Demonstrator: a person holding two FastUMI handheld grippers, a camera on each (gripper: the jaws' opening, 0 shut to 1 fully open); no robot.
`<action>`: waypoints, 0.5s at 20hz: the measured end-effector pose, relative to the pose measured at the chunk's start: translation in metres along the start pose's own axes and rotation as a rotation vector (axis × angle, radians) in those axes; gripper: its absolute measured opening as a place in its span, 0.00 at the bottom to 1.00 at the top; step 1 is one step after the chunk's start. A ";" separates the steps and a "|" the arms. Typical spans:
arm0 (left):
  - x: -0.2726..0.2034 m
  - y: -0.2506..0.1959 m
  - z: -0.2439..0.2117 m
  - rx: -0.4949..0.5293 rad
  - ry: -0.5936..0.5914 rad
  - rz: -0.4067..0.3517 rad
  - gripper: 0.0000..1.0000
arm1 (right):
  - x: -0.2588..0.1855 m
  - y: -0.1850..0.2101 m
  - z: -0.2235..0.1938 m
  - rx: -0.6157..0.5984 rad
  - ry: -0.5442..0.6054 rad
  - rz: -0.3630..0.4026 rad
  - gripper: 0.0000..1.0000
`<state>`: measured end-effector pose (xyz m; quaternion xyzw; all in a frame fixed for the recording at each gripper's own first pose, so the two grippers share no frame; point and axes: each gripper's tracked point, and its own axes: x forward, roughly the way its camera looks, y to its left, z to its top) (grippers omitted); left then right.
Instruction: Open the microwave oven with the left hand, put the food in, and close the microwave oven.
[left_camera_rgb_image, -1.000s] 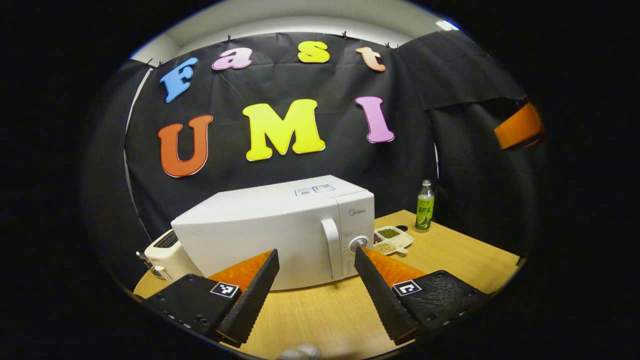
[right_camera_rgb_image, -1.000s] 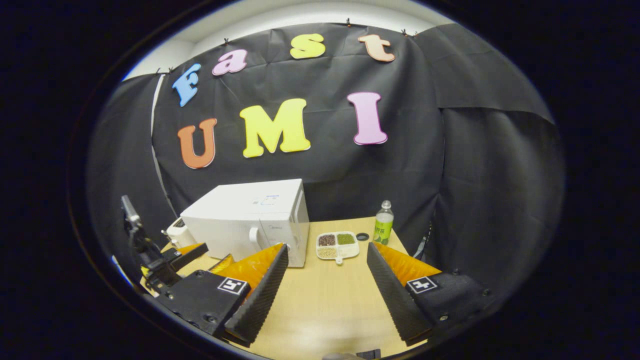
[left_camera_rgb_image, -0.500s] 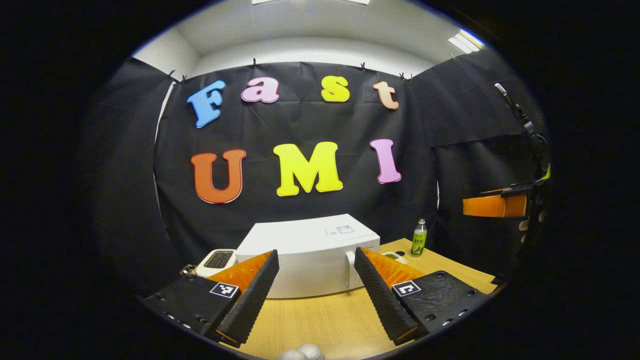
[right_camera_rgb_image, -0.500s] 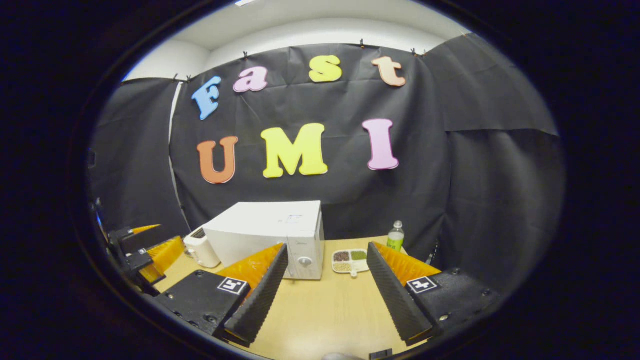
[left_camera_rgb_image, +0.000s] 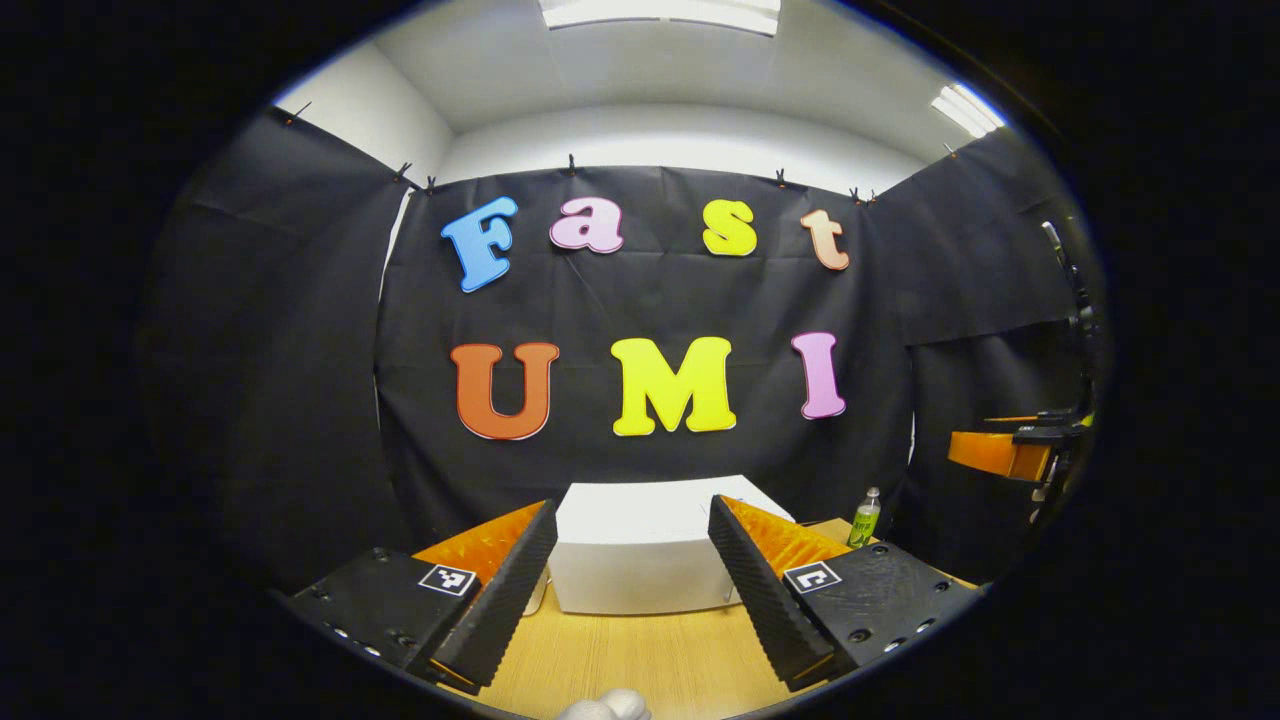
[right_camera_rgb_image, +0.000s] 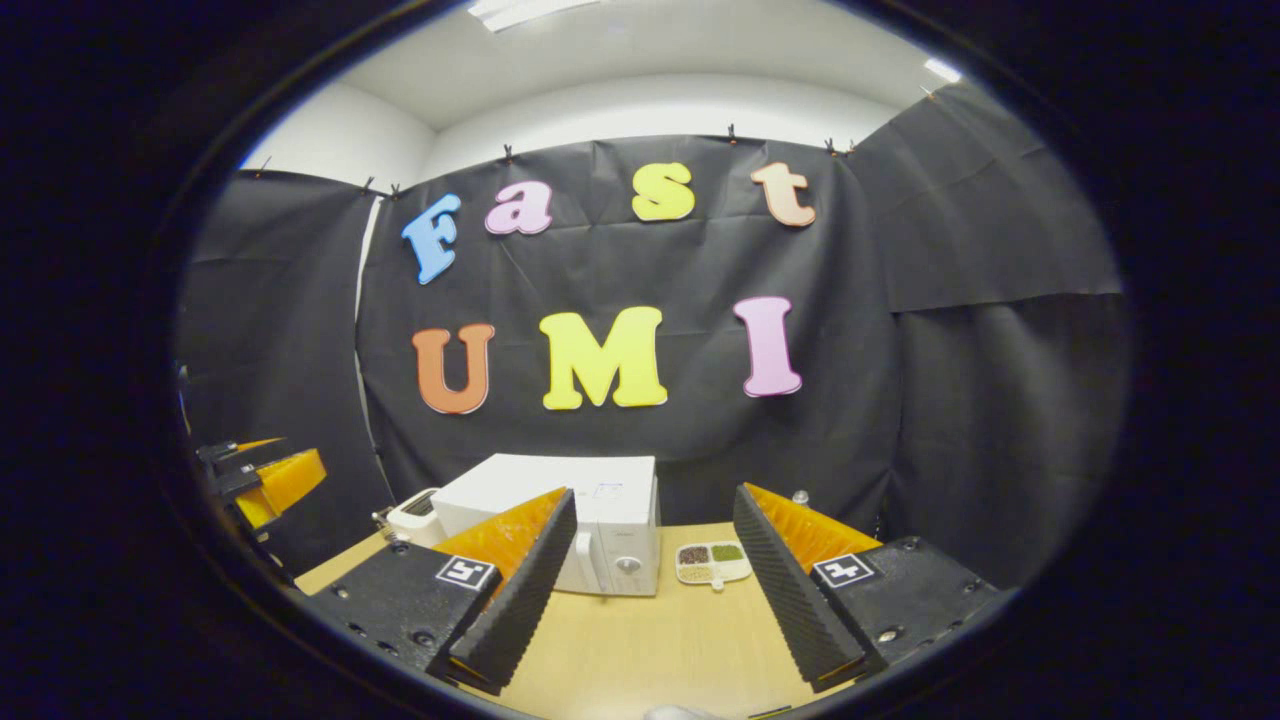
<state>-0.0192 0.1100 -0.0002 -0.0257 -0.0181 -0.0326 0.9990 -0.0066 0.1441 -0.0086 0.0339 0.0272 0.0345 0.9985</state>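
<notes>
- Both grippers have pulled back and tilted up; microwave (left_camera_rgb_image: 640, 545) now sits small, far ahead between the left gripper (left_camera_rgb_image: 632, 585) fingers.
- Door shut, untouched.
- Right gripper (right_camera_rgb_image: 655, 590) spread wide, empty; left likewise.

We see black cloth (right_camera_rgb_image: 950, 330) clipped across white walls (left_camera_rgb_image: 680, 135) — ceiling lights (left_camera_rgb_image: 660, 10) above, a wooden bench (right_camera_rgb_image: 640, 650) below.

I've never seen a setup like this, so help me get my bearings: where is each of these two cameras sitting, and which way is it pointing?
Left gripper view: rides on the left gripper, looking along its two spread fingers across the wooden table at the white microwave; the other gripper shows far right.
Right gripper view: rides on the right gripper, facing the microwave's door side and the food tray beside it.
Shared: microwave, table, toaster, green bottle.
</notes>
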 end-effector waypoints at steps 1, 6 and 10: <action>0.000 0.000 0.003 -0.006 -0.008 -0.003 0.96 | 0.000 0.004 0.002 -0.002 -0.005 0.004 0.92; 0.002 0.004 0.009 -0.029 -0.001 0.014 0.96 | -0.003 0.009 0.007 -0.042 -0.028 -0.005 1.00; 0.005 0.006 0.011 -0.016 -0.003 0.022 0.88 | -0.003 0.012 0.015 -0.030 -0.042 -0.002 0.92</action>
